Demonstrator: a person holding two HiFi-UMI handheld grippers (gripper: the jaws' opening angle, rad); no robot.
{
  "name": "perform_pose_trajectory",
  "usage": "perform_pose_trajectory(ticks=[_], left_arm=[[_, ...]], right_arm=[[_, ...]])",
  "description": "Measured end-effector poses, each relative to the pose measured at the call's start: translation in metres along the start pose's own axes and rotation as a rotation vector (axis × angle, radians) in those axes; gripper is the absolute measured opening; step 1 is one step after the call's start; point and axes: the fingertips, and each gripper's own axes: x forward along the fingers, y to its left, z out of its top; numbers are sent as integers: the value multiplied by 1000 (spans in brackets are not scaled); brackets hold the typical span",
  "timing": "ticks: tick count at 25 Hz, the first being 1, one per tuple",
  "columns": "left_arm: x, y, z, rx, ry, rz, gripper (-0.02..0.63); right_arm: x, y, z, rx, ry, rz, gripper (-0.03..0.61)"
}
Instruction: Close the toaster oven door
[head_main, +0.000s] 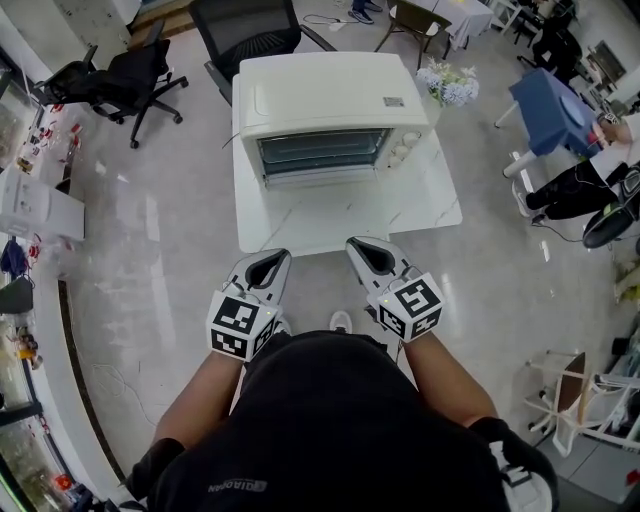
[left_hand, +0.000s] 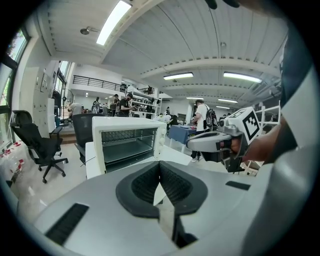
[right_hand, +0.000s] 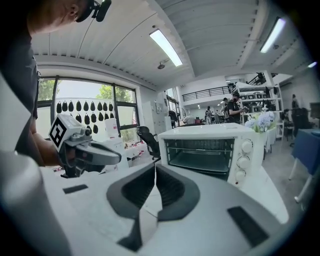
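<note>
Head view | toaster oven (head_main: 330, 100) on table (head_main: 425, 205) | left gripper (head_main: 268, 262), right gripper (head_main: 368, 252): jaws together

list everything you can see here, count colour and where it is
toaster oven: 1, cream, on the table, standing open
table: 1, white marbled, ahead of the person
office chairs: 2, black, on the floor left of and behind the table
flowers: 1 bunch, white and pale blue, just right of the oven
covered table: 1, blue, far right
left gripper: 1, grey, shut, empty, at the table's near edge
right gripper: 1, grey, shut, empty, beside it
</note>
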Motion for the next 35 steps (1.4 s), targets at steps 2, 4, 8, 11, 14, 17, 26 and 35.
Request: perform_pose_trajectory(ticks=[2, 4, 8, 11, 14, 17, 26, 35], left_arm=[[2, -1, 1, -1, -3, 4, 3], [3, -2, 2, -5, -3, 7, 3], [5, -6, 1, -6, 2, 5, 3], [4, -8, 2, -11, 1, 1, 3], [4, -7, 1, -32, 4, -2, 3], [5, -6, -1, -33, 9, 1, 3], [4, -5, -1, -46, 4, -5, 3], [3, -12, -4, -20, 17, -15, 3]], right_arm=[[-1, -3, -1, -2, 2, 2, 3], [-3, -5, -2, 1, 0, -1, 3], [-7, -7, -1, 0, -11, -9, 12], [-9, -8, -1, 5, -18, -21, 25], [-10, -9, -1, 12, -23, -24, 48], [-10, -9, 0, 18, -33, -21, 69], [-10, -10, -1, 32, -49, -16, 135], [-10, -7, -5, 47, -36, -16, 196]])
